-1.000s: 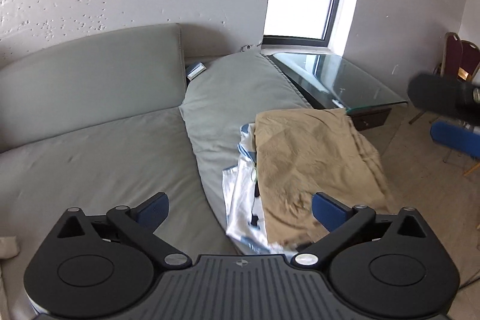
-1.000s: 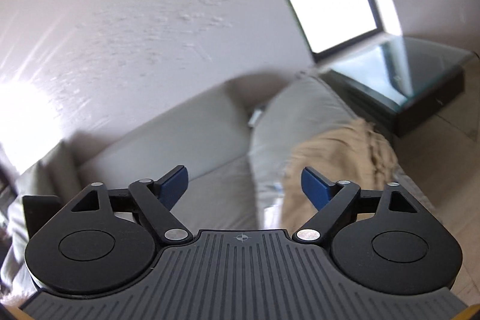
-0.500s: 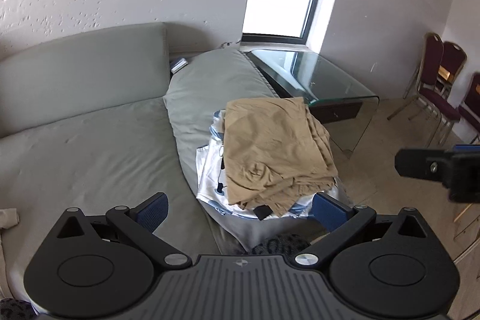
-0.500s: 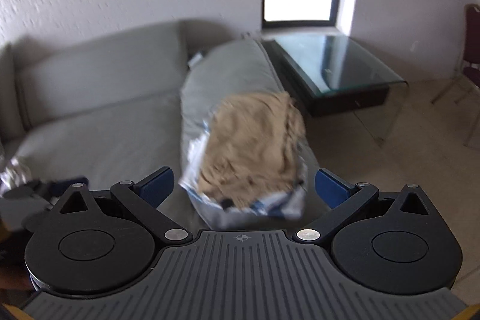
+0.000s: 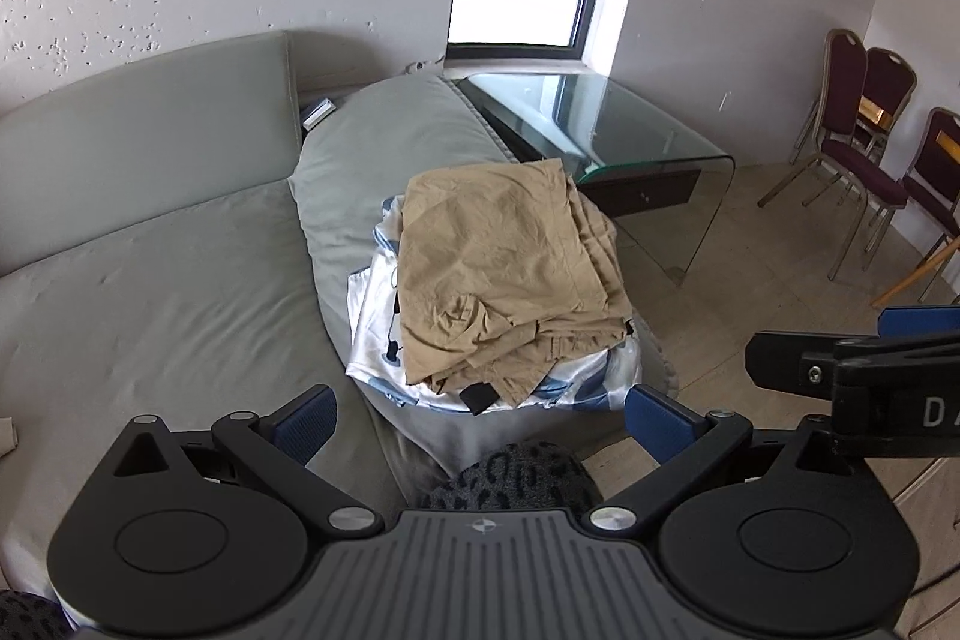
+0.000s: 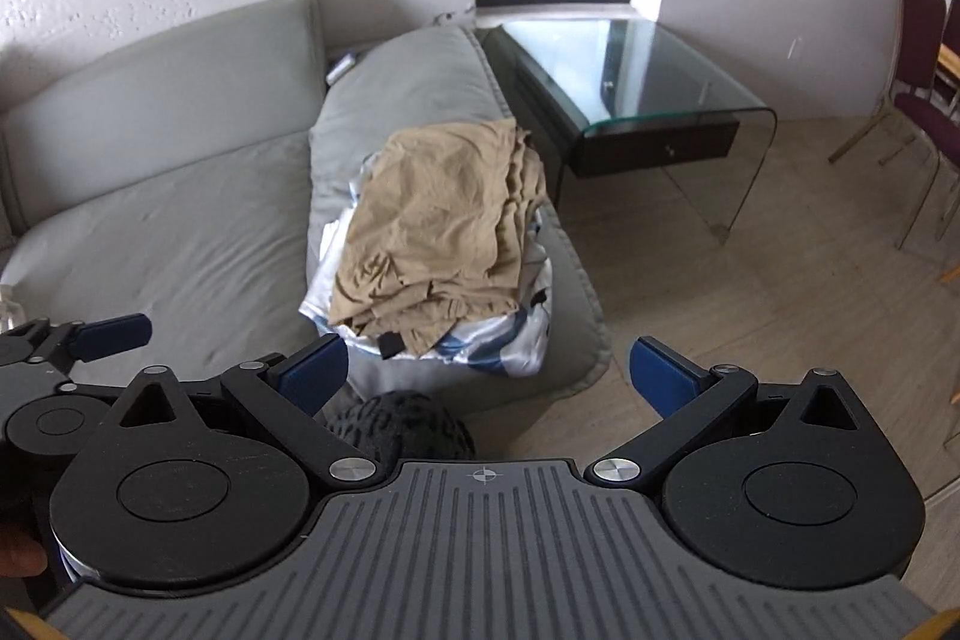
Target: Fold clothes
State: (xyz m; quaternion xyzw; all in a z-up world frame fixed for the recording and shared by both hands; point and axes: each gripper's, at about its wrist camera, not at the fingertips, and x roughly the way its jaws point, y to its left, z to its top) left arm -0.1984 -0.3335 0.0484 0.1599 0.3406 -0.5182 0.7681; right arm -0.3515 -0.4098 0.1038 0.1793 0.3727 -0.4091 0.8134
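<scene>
Hovering short of the sofa (image 5: pixel 150 280), the left gripper (image 5: pixel 480 415) has its blue fingers (image 5: pixel 303 424) spread wide, holding nothing. The right gripper (image 6: pixel 489 370) is equally wide apart and empty. Tan clothes (image 5: pixel 504 274) lie folded on a white-blue garment (image 5: pixel 372 322) atop the cushion (image 5: pixel 360 172).

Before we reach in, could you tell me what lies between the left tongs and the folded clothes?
Only grey sofa cushion before the clothes, per the left wrist view.
</scene>
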